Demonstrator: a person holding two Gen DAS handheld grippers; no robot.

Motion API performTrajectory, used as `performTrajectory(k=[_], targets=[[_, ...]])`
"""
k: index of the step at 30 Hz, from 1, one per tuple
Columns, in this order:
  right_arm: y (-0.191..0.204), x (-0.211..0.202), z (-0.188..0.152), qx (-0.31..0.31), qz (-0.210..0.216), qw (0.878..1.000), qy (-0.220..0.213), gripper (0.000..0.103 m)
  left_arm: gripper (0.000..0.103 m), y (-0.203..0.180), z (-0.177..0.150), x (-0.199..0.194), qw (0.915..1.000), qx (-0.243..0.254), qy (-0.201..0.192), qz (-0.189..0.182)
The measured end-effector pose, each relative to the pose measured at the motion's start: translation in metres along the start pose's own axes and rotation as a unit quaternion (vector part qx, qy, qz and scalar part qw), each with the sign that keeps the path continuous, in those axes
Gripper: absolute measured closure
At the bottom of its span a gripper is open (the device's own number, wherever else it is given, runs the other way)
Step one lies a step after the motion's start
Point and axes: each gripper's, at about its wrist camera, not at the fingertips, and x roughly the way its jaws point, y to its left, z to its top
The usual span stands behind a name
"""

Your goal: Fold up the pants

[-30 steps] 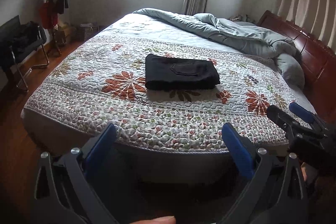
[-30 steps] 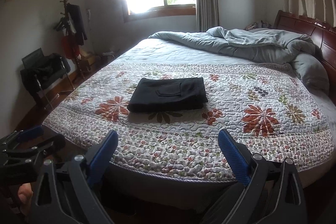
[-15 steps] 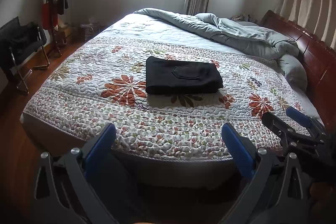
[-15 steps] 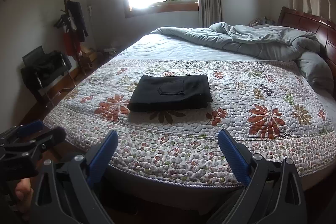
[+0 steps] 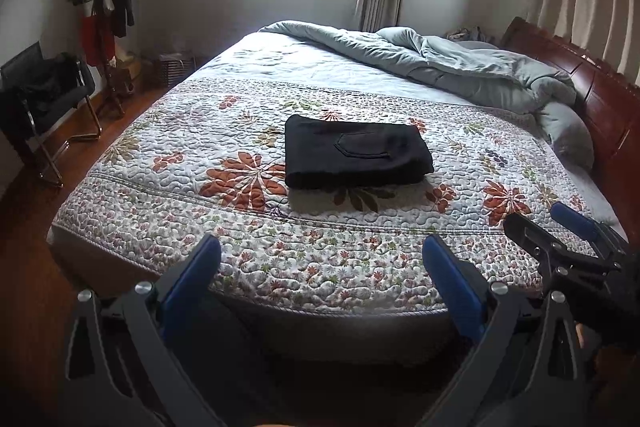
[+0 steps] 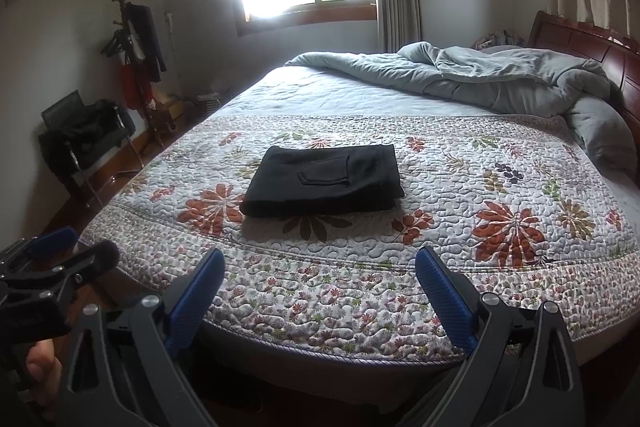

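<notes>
The black pants [image 5: 356, 157] lie folded into a flat rectangle, back pocket up, on the floral quilt [image 5: 240, 227] in the middle of the bed; they also show in the right wrist view [image 6: 324, 181]. My left gripper [image 5: 320, 259] is open and empty, held off the near edge of the bed. My right gripper [image 6: 320, 271] is open and empty, beside it to the right. Each gripper shows in the other's view: the right one [image 5: 560, 235] and the left one [image 6: 60, 251]. Both are well short of the pants.
A rumpled grey duvet [image 5: 460, 67] lies at the far side by the wooden headboard [image 5: 600, 95]. A black chair [image 5: 48, 99] and a coat stand [image 5: 108, 27] are at the left wall. Wooden floor runs left of the bed.
Both grippers have lifted slightly and tilted up, so the bed sits lower in both views. The pants have not moved. Both grippers stay open.
</notes>
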Motion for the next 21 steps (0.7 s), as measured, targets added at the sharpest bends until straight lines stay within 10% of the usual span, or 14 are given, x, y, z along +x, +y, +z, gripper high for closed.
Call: performTrajectory(k=[21], targets=[[-0.004, 0.014, 0.001, 0.001, -0.001, 1.0, 0.004, 0.007, 0.003, -0.001, 0.003, 0.009, 0.9999, 0.003, 0.007, 0.014]])
